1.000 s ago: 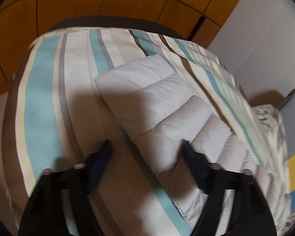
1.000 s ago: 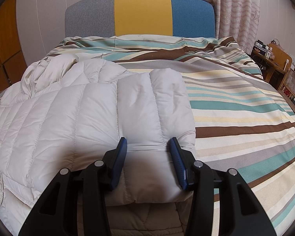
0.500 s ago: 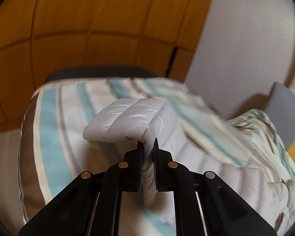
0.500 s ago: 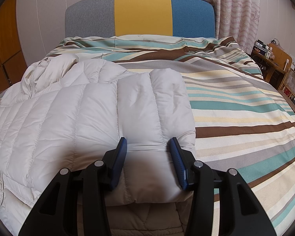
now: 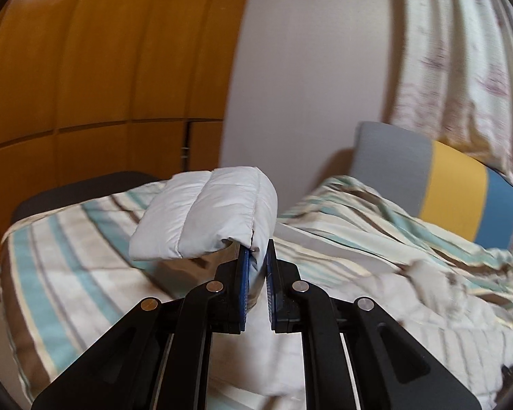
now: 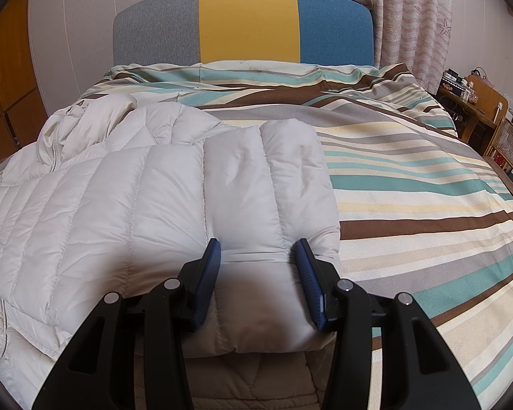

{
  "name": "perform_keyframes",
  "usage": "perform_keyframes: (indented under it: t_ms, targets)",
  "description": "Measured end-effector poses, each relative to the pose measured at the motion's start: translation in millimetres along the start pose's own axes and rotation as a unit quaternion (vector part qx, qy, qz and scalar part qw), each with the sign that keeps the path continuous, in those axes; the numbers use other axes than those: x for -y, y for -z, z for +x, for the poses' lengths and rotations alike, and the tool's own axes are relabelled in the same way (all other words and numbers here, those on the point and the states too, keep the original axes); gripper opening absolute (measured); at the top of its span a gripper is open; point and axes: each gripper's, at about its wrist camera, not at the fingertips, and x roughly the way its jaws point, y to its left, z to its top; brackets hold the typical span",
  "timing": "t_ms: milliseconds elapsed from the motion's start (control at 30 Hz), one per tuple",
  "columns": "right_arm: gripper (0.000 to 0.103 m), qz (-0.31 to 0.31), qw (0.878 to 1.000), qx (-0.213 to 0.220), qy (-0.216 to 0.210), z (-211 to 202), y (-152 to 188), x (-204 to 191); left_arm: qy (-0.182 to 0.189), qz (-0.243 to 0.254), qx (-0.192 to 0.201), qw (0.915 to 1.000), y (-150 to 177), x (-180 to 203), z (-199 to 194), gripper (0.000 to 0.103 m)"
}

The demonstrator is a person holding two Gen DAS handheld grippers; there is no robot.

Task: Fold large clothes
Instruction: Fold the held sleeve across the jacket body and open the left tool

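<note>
Pale quilted puffer jacket (image 6: pixel 126 205) on striped bed (image 6: pixel 427 205); left claw (image 5: pixel 254 256) pinching sleeve cuff (image 5: pixel 205 215) aloft, 12 o'clock; right claw (image 6: pixel 260 256) spread over folded sleeve.

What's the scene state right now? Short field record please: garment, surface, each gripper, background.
garment: pale grey quilted puffer jacket, spread on the bed, one sleeve folded across its body
surface: striped teal, brown and cream bedspread
left gripper: shut on a lifted padded sleeve end, held above the bedspread
right gripper: jaws apart, straddling the folded sleeve; grip unclear
background: grey, yellow and blue headboard; patterned curtain; orange wooden wardrobe
</note>
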Motion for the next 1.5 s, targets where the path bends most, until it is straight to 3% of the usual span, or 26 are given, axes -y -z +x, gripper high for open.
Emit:
perform_keyframes:
  t_ms: [400,633,867,1000,1033,1100,1133,1267,1400,1500]
  targets:
    - [0.046,0.001,1.000,0.001,0.000,-0.1,-0.2,0.5,0.073,0.101,-0.027,0.9918,42.2,91.3,-15.9,0.009]
    - [0.046,0.001,1.000,0.001,-0.001,0.0,-0.1,0.4,0.112,0.201,-0.036,0.9724,73.6,158.5,-31.8,0.009]
    - [0.046,0.000,1.000,0.001,0.000,-0.2,-0.1,0.5,0.132,0.252,-0.068,0.9564,99.8,202.7,-29.9,0.009]
    - [0.046,0.000,1.000,0.001,0.000,-0.4,-0.5,0.5,0.136,0.323,-0.086,0.9327,123.4,235.4,-27.4,0.009]
    - [0.046,0.000,1.000,0.001,0.000,-0.3,-0.6,0.6,0.139,0.353,-0.099,0.9197,133.6,245.9,-25.2,0.009]
    - [0.046,0.000,1.000,0.001,0.000,-0.3,-0.2,0.4,0.141,0.394,-0.106,0.9022,149.2,257.8,-24.6,0.009]
    - [0.046,0.000,1.000,0.001,0.000,-0.2,-0.1,0.4,0.143,0.425,-0.114,0.8866,161.3,264.9,-23.4,0.009]
    - [0.046,0.001,1.000,0.001,0.000,-0.2,-0.4,0.3,0.131,0.489,-0.092,0.8576,189.8,275.5,-27.4,0.009]
    - [0.046,0.001,1.000,0.001,0.000,-0.1,-0.3,0.3,0.129,0.514,-0.072,0.8448,203.5,277.9,-31.6,0.009]
    - [0.046,0.001,1.000,0.001,0.000,-0.2,0.0,0.5,0.147,0.512,-0.069,0.8432,201.3,275.5,-39.9,0.015]
